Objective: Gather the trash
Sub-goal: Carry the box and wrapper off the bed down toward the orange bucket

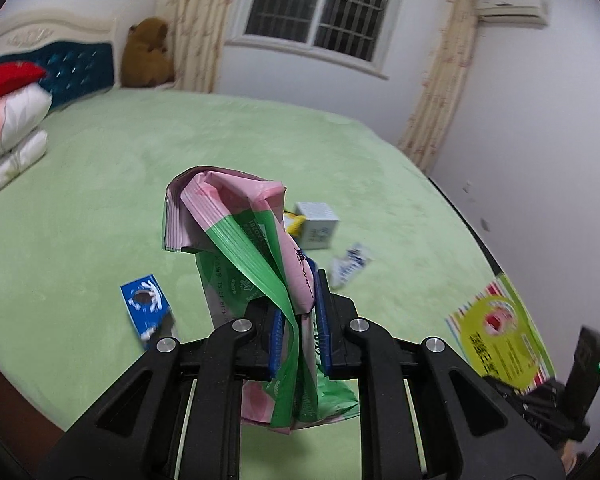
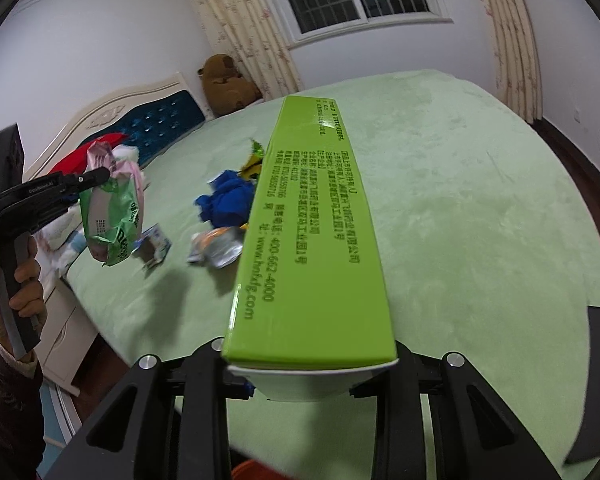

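**Both claws loaded above the green bed**

Left gripper point(image 1: 300, 320): blue pads point(image 1: 323, 312) pinched together on a crumpled pink-and-green plastic bag point(image 1: 236, 232), held up off the bedspread point(image 1: 100, 180); bag folded over above the fingers, loose end hanging below them. Seen from the right wrist camera too, same gripper point(image 2: 100, 174) at far left in a bare hand point(image 2: 24, 280), bag point(image 2: 114, 212) dangling over the edge of the bed.

Right gripper point(image 2: 312, 376): closed around the near end of a long lime-green box point(image 2: 308, 240), printed side up, reaching forward over the bed (fingers themselves hidden under the box, so the grip only read from the box's hold). Same box point(image 1: 500, 336) visible at the right edge of the left wrist view, yellow-and-striped face showing.

Still lying on the bedspread point(image 2: 460, 200):
- a blue-and-white carton point(image 1: 146, 306), just left of the held bag
- a small pale box point(image 1: 318, 226) with a yellow scrap touching it
- a white-and-blue wrapper point(image 1: 350, 264), near the pale box
- a bunched blue cloth or bag point(image 2: 228, 200), blurred
- a silvery crumpled packet point(image 2: 216, 252), just beside the lime-green box

Brown teddy bear point(image 1: 148, 54) by the headboard.
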The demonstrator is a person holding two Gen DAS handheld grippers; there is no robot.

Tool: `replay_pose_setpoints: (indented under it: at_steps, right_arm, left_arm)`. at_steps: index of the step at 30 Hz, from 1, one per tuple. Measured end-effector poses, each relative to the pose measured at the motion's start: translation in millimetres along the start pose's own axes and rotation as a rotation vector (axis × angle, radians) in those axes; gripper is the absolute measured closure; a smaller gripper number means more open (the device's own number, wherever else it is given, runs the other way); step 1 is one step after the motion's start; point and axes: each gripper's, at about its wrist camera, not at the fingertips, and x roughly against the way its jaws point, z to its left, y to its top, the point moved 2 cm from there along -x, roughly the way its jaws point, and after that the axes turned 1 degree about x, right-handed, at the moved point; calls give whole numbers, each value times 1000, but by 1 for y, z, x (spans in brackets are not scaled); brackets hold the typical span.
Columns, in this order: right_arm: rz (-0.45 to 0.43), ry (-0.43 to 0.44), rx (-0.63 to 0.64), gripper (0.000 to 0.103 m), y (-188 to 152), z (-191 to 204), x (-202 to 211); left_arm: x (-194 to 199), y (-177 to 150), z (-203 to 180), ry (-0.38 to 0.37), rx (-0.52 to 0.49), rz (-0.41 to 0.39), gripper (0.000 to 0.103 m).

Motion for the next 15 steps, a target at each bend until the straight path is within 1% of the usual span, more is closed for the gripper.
replay_pose_setpoints:
  at_steps: [3, 6, 11, 15]
  right_arm:
    - [6, 22, 25, 73, -11, 11, 17]
    - [18, 32, 62, 73, -23, 20, 33]
    - [50, 52, 120, 73, -49, 34, 54]
    - [78, 65, 161, 73, -69, 43, 66]
  left_arm:
    - [27, -19, -20, -16, -48, -20, 89]
    - [46, -42, -32, -13, -73, -22, 89]
    - [64, -79, -47, -15, -108, -10, 89]
    - [82, -110, -57, -38, -130, -6, 90]
